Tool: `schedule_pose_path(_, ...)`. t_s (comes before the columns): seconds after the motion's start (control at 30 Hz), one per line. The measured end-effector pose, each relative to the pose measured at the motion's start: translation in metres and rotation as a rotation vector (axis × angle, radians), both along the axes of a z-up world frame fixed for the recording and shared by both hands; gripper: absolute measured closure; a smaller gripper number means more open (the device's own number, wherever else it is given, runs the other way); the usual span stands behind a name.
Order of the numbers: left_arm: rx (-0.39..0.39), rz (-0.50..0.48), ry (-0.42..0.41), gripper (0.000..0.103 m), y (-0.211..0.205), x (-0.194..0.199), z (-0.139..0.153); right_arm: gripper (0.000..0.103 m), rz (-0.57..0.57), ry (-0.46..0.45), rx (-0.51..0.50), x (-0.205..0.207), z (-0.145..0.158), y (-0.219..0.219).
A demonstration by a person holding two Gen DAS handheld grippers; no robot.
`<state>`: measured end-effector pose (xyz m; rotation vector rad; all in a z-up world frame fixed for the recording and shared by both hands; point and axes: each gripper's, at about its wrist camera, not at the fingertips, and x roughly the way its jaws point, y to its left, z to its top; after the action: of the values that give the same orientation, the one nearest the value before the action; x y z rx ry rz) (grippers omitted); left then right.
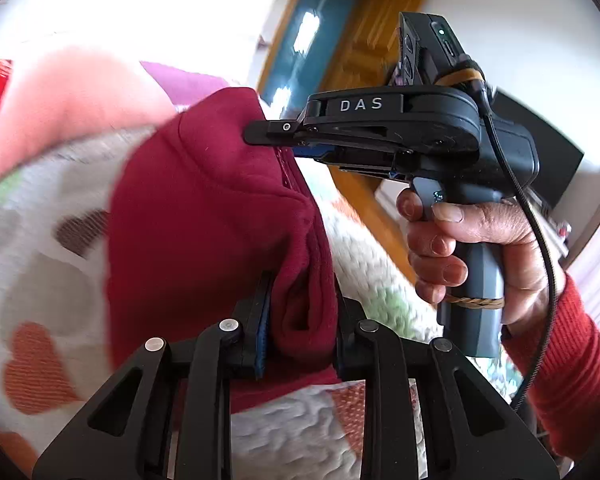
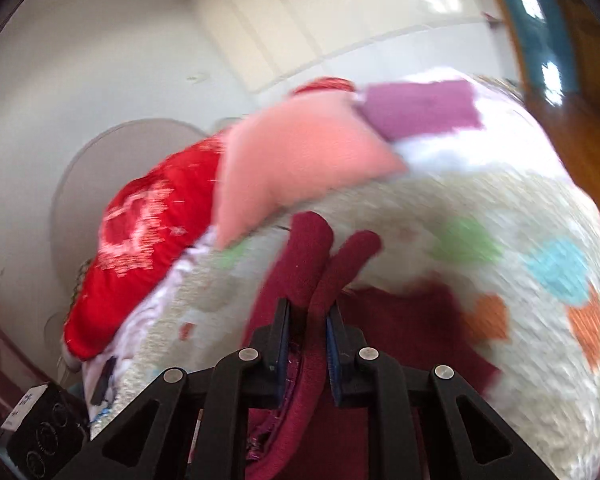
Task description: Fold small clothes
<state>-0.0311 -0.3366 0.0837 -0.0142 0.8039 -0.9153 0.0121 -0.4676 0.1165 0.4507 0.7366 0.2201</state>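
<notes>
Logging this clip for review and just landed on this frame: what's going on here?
A person is holding a dark red garment with two handheld grippers over a bed covered by a heart-patterned quilt. The left gripper is shut on a bunched fold of it, and the right gripper is clamped on another part. The cloth looks lifted and bunched, not yet folded flat. A pink cushion and a red cushion lie further back.
</notes>
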Motion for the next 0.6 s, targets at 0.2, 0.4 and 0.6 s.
schedule_pose_path(0.2,0.113,-0.035,0.048,0.081,-0.044,0.007,-0.04,0.086,-0.15,0.153,0.097,-0.006,-0.077,-0.051)
schedule_pose_path(0.4,0.109,-0.052,0.003,0.055,-0.015,-0.004,-0.005,0.063,-0.167,0.086,0.196,-0.038,-0.057,-0.059)
schedule_pose_path(0.6,0.13,0.024,-0.117,0.048,0.02,-0.005,0.007,0.048,-0.091,0.102,0.138,-0.077,-0.041,-0.024)
